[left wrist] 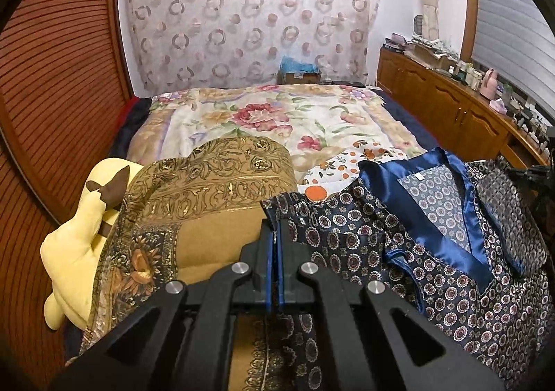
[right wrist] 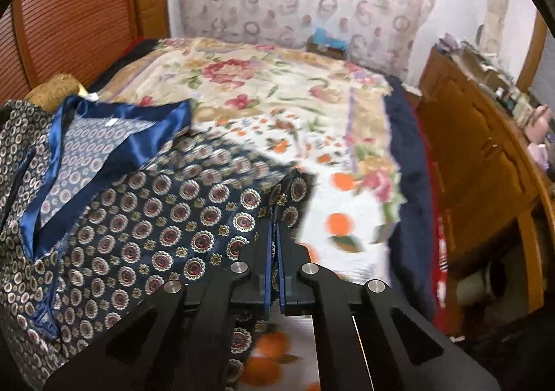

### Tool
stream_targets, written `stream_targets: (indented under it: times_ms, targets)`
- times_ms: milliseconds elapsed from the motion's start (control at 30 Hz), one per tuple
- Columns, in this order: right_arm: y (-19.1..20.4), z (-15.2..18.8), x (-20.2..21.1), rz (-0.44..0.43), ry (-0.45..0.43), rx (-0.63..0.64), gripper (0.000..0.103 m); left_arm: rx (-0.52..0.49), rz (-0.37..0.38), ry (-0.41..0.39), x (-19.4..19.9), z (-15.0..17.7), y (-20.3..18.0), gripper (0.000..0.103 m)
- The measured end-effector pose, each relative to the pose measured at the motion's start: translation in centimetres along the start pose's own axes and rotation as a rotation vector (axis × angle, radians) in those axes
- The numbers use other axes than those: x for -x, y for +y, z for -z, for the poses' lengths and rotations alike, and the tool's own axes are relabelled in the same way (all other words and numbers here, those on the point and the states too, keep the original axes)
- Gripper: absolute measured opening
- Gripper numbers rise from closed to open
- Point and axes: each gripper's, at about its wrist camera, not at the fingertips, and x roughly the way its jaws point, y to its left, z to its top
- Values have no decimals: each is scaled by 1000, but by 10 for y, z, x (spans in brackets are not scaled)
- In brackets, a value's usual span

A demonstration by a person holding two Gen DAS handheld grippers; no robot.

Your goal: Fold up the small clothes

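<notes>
A navy patterned top with a shiny blue satin collar is held up over the bed between both grippers. My left gripper is shut on the top's left shoulder edge. My right gripper is shut on the top's right shoulder edge. The collar opening faces up and shows the paler inside fabric. The top's lower part hangs below both views.
A floral bedspread covers the bed. A white cloth with orange dots lies under the top. A gold patterned cushion and a yellow plush toy sit at left. Wooden cabinets line the right side.
</notes>
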Motion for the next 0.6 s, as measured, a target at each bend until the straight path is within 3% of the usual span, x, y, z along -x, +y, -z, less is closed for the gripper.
stream_targets:
  times_ms: [233, 467, 600]
  targets:
    - [-52, 1, -7, 29, 17, -123, 2, 0, -4, 5, -2, 1, 0, 0]
    - [-63, 2, -10, -75, -16, -206, 39, 5, -7, 17, -4, 2, 1, 0]
    - [-54, 0, -13, -94, -4, -189, 41, 2, -7, 21, -5, 3, 0, 0]
